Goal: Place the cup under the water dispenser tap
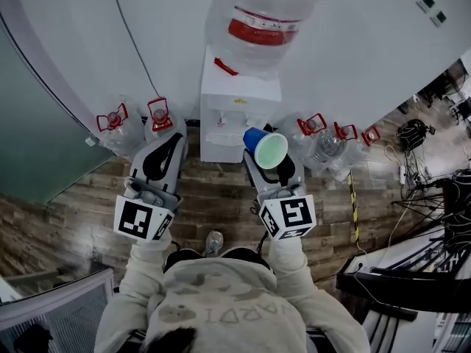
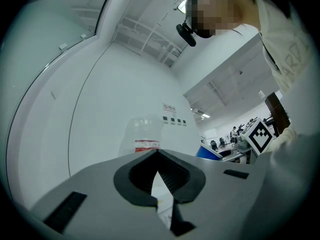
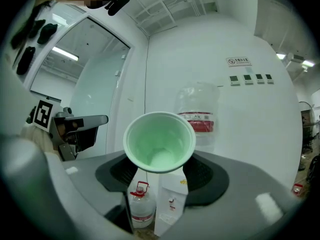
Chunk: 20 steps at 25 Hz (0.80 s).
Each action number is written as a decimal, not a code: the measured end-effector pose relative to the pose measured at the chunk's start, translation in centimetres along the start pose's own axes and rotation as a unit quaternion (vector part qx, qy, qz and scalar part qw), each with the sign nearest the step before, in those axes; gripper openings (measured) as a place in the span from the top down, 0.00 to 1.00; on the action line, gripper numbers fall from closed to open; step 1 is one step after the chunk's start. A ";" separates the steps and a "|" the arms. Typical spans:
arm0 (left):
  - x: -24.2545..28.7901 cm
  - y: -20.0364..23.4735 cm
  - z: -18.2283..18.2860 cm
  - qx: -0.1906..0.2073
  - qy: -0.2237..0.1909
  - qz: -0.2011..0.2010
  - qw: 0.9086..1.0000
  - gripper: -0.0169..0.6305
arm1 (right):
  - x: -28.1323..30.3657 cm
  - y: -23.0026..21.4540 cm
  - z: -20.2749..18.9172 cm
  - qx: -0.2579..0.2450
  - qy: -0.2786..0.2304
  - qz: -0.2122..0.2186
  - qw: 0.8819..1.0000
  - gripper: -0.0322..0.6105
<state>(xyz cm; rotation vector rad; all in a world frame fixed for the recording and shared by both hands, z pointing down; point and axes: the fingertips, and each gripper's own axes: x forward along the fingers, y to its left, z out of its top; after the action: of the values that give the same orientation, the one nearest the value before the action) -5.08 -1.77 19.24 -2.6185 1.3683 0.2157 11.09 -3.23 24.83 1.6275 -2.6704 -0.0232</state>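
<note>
blue cup [image 1: 266,149] gripped sideways in right claw [image 1: 272,169], mid-air, short of water dispenser [image 1: 239,116]; left claw [image 1: 163,153] closed, empty. likely tips over if released without righting; crumples if squeezed harder.

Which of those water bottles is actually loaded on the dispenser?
The large bottle with the red band, sitting atop the white dispenser. The other bottles, with red handles, stand on the floor either side.

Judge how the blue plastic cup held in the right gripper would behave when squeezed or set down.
The blue plastic cup looks thin-walled and empty, so probably light and easily crushed by the right gripper. It tapers to a narrower base, so it may tip if nudged.
</note>
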 end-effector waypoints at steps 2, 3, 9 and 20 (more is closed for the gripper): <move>0.8 -0.1 -0.1 0.001 -0.001 0.003 1.000 0.97 | 0.5 -0.8 -0.2 0.001 0.002 0.003 1.000 0.50; 1.2 -0.1 -0.2 0.001 -0.001 0.004 1.000 0.97 | 0.7 -1.1 -0.3 0.002 0.002 0.005 1.000 0.50; 2.4 -0.5 -1.0 0.005 0.011 0.004 1.000 0.97 | 1.5 -2.1 -1.2 0.010 0.007 0.011 1.000 0.50; 4.4 0.9 -2.2 0.004 0.019 -0.004 1.000 0.97 | 4.0 -2.8 -2.5 0.016 0.022 0.010 1.000 0.50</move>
<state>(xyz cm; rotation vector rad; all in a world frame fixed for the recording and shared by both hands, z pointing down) -3.23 -6.28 20.34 -2.6345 1.3676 0.1583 11.84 -8.10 27.33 1.5901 -2.6686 0.0543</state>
